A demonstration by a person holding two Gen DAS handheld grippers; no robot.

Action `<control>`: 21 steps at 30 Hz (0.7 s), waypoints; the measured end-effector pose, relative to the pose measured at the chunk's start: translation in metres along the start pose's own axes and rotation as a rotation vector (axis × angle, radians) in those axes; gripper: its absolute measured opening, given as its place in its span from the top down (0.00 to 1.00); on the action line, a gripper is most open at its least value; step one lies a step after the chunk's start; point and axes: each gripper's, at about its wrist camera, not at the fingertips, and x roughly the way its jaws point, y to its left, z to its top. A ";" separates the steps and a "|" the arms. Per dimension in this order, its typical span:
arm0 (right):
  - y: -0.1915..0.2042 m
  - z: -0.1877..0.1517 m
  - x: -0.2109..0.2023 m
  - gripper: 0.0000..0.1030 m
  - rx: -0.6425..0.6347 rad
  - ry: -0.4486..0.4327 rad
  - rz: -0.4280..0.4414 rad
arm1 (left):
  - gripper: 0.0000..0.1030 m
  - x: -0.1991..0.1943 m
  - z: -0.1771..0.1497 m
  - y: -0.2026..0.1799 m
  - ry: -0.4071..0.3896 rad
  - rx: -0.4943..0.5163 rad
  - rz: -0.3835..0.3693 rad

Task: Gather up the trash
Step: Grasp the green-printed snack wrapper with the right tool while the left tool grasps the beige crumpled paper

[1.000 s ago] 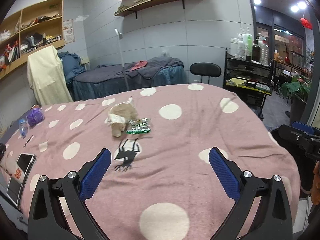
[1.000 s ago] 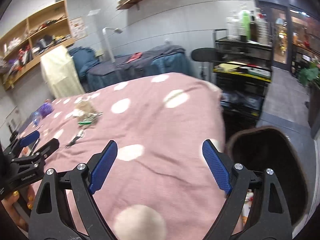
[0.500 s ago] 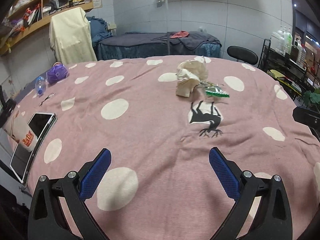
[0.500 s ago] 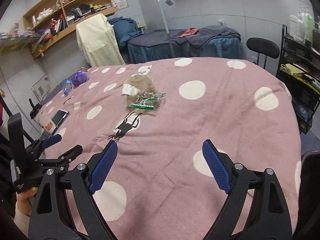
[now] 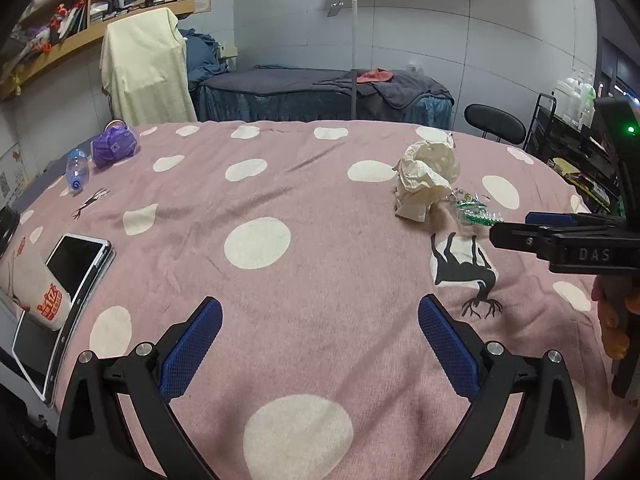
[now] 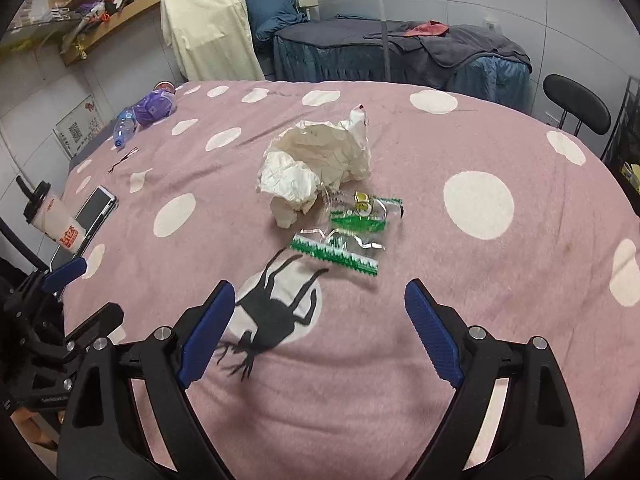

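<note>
A crumpled cream paper wad (image 6: 316,168) lies on the pink dotted blanket (image 6: 480,320), with clear green-edged plastic wrappers (image 6: 352,232) just in front of it. My right gripper (image 6: 320,320) hovers open a short way before the wrappers, nothing between its blue pads. In the left wrist view the paper wad (image 5: 426,178) and wrappers (image 5: 474,210) sit at the right, far beyond my left gripper (image 5: 318,340), which is open and empty over bare blanket. The right gripper's fingers (image 5: 560,236) reach in from the right edge there.
A drink cup (image 5: 28,280) and a tablet (image 5: 68,300) lie at the bed's left edge. A water bottle (image 5: 77,170) and purple pouch (image 5: 114,146) rest at the far left. Behind stand a grey massage bed (image 5: 320,92), a black stool (image 5: 494,122) and a trolley.
Both grippers swung over the bed toward the trash. The right one closed in on the paper and wrappers, which now fill its view's middle; it now enters the left view from the right.
</note>
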 end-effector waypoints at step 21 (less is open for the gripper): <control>-0.046 0.006 0.006 0.47 0.144 0.027 -0.039 | 0.06 0.074 0.067 -0.058 0.026 0.120 -0.148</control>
